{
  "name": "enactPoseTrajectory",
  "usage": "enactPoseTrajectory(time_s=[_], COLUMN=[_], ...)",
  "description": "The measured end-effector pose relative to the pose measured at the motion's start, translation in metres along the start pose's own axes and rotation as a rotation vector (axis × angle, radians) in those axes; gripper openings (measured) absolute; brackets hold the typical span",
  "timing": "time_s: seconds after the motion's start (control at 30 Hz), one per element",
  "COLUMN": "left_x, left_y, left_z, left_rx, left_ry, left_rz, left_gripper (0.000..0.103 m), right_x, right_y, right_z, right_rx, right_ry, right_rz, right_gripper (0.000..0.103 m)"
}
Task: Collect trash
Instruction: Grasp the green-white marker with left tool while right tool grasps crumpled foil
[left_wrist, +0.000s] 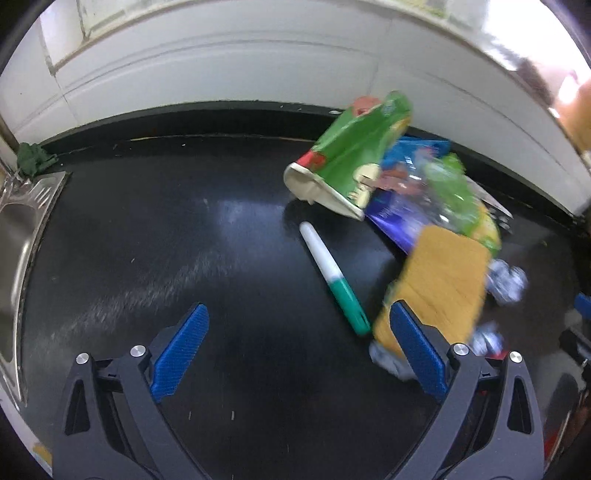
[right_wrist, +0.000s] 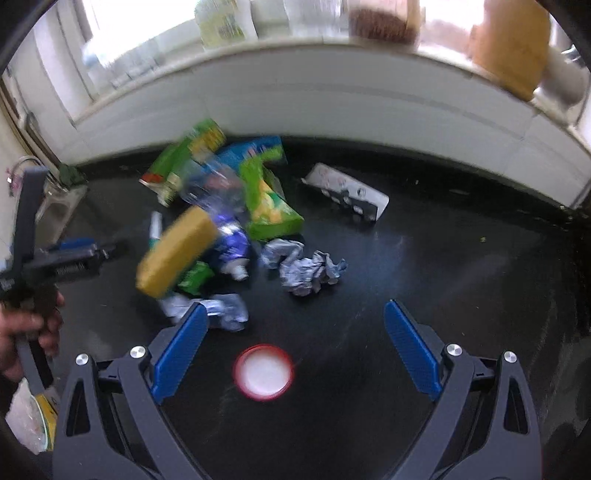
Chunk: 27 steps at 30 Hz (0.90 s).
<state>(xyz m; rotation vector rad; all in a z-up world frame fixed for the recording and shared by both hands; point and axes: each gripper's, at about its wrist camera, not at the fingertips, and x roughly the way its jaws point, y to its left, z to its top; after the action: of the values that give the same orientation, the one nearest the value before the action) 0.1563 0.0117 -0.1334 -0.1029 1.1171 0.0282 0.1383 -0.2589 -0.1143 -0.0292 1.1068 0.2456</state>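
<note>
Both of my claws are hanging wide open over the black counter (left_wrist: 184, 229) and gripping nothing. Ahead of my left gripper (left_wrist: 299, 325), to its right, the trash is lying heaped: a green carton (left_wrist: 351, 155) farthest off, a marker (left_wrist: 332, 277) just ahead of my right finger, a yellow sponge (left_wrist: 436, 288) touching that finger's far side. Under my right gripper (right_wrist: 295, 332) a red-rimmed lid (right_wrist: 264, 373) is sitting between the fingers, with crumpled paper (right_wrist: 310, 271) lying beyond.

I am judging the risks now. Closing the left claw where it is could catch the sponge, which may not be trash, or roll the marker away. The flat lid could slip from my right fingers. Both views are blurring, so aim is uncertain.
</note>
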Motion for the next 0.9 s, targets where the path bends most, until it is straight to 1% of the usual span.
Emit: enactPoseTrajectory(time_s=[0.1, 0.13, 0.2, 0.27, 0.3, 0.37, 0.4, 0.43, 0.47, 0.5, 0.53, 0.6, 0.73, 0.9], left_x=[0.023, 0.03, 0.04, 0.049, 0.051, 0.053, 0.053, 0.053, 0.052, 0.051, 0.05, 0.049, 0.038, 0.005], left_y=[0.002, 0.003, 0.005, 0.008, 0.007, 0.002, -0.002, -0.005, -0.009, -0.012, -0.014, -0.015, -0.01, -0.003], left_z=[0.008, 0.01, 0.013, 0.015, 0.016, 0.017, 0.017, 0.017, 0.017, 0.016, 0.015, 0.013, 0.009, 0.002], left_rx=[-0.011, -0.019, -0.036, -0.055, -0.056, -0.02, -0.004, 0.013, 0.031, 0.04, 0.045, 0.042, 0.024, 0.023], left_ry=[0.027, 0.036, 0.048, 0.059, 0.058, 0.042, 0.036, 0.029, 0.022, 0.017, 0.015, 0.024, 0.009, -0.043], left_rz=[0.006, -0.001, -0.008, -0.011, -0.006, 0.016, 0.024, 0.027, 0.029, 0.028, 0.022, 0.015, 0.002, -0.011], left_gripper=[0.095, 0.093, 0.092, 0.088, 0.086, 0.081, 0.074, 0.064, 0.058, 0.043, 0.023, 0.013, 0.013, 0.013], right_x=[0.033, 0.041, 0.057, 0.07, 0.073, 0.08, 0.083, 0.084, 0.086, 0.085, 0.085, 0.084, 0.065, 0.023], right_y=[-0.009, -0.01, -0.011, -0.011, -0.01, -0.007, -0.007, -0.006, -0.005, -0.004, -0.004, -0.004, -0.002, 0.002], right_z=[0.007, 0.009, 0.014, 0.018, 0.019, 0.02, 0.02, 0.021, 0.02, 0.02, 0.02, 0.022, 0.021, 0.015], right_rx=[-0.014, -0.02, -0.041, -0.065, -0.071, -0.089, -0.095, -0.099, -0.1, -0.106, -0.109, -0.104, -0.094, -0.074], right_ry=[0.047, 0.056, 0.071, 0.084, 0.088, 0.096, 0.101, 0.106, 0.111, 0.101, 0.099, 0.099, 0.067, 0.005], right_rz=[0.002, 0.0, -0.002, -0.008, -0.009, -0.013, -0.016, -0.017, -0.013, -0.019, -0.016, -0.013, -0.024, -0.029], right_gripper=[0.093, 0.093, 0.093, 0.092, 0.09, 0.084, 0.075, 0.064, 0.058, 0.05, 0.044, 0.04, 0.039, 0.039])
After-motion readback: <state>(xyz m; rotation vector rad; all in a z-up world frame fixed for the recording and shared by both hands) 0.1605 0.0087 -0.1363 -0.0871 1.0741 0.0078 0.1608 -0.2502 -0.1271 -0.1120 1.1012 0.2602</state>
